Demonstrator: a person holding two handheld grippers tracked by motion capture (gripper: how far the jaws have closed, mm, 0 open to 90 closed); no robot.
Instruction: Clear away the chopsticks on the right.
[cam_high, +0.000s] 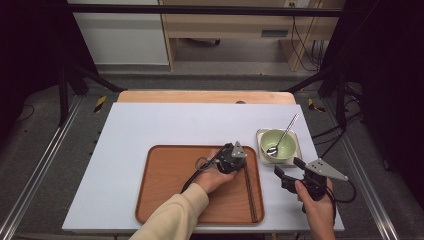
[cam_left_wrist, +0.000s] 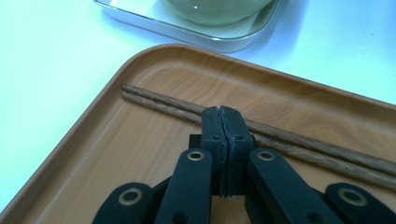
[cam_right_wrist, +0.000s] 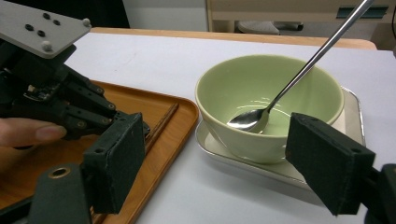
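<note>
The left gripper (cam_left_wrist: 223, 122) is clenched empty above the chopsticks (cam_left_wrist: 289, 142) (on the tray (cam_left_wrist: 70, 140), by its rim); right gripper (cam_right_wrist: 215, 163) gapes near the bowl (cam_right_wrist: 268, 93); a careless reach could tip it.

The tray (cam_high: 170, 185) is orange-brown with a faint wood grain. On it lie dark brown chopsticks (cam_left_wrist: 154, 100) with a streaky grain. The bowl (cam_right_wrist: 266, 100) is pale green, its spoon (cam_right_wrist: 250, 119) shiny silver, and the small dish (cam_right_wrist: 352, 116) under it cream with a silvery rim. The surface (cam_high: 150, 125) is plain white. Both grippers' fingers (cam_right_wrist: 116, 158) are matt black. The sleeve (cam_high: 172, 217) is cream.
</note>
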